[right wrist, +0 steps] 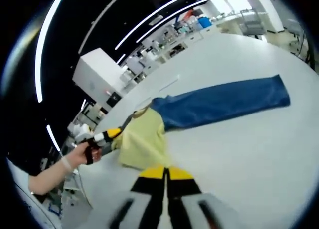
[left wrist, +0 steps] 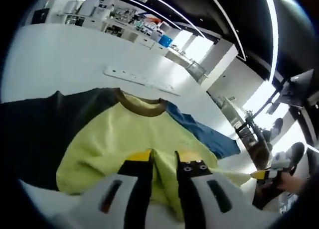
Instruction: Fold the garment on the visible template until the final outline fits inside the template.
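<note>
The left gripper [left wrist: 163, 162] holds its jaws slightly parted. The right gripper [right wrist: 165, 175] looks closed, jaws together. A hand [right wrist: 79, 154] grips the left one's handle.

Light: bright, from long white ceiling light strips [left wrist: 149, 2] and far windows.
Glare: windows blown out.
Edges: strong fisheye bending.
Blur: near jaws soft.

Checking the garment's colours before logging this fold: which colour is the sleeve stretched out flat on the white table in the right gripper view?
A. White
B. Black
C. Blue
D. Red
C: in the right gripper view the sleeve lying stretched across the table is blue, joined to the yellow body of the garment.
</note>
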Demonstrator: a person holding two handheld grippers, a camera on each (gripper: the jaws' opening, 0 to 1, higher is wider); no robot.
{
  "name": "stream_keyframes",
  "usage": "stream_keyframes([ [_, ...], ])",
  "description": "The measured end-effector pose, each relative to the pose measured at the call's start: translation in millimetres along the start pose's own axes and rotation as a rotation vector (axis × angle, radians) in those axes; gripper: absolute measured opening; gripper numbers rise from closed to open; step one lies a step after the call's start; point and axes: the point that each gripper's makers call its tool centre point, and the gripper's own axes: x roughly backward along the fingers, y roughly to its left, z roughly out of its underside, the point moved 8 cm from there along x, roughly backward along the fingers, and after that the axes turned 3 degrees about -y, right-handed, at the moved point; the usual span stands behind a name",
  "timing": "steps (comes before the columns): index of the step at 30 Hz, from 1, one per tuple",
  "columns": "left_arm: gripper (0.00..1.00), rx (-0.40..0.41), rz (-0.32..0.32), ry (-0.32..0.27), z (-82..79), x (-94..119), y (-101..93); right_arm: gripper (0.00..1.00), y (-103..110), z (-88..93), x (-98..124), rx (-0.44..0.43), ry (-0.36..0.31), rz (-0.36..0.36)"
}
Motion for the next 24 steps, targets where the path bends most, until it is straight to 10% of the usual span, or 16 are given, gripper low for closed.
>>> stream_keyframes([
  [7, 0.50, -0.069, 0.028, 0.020, 7.6, 10.0, -8.3, 0.00, 0.0, 2.5, 2.1, -0.012, -0.003, -0.007],
  [24, 0.32, -0.027, -0.018, 0.051, 41.5, 39.0, -6.2, 0.00, -0.7, 4.3, 2.2, -0.019, -0.005, -0.015],
])
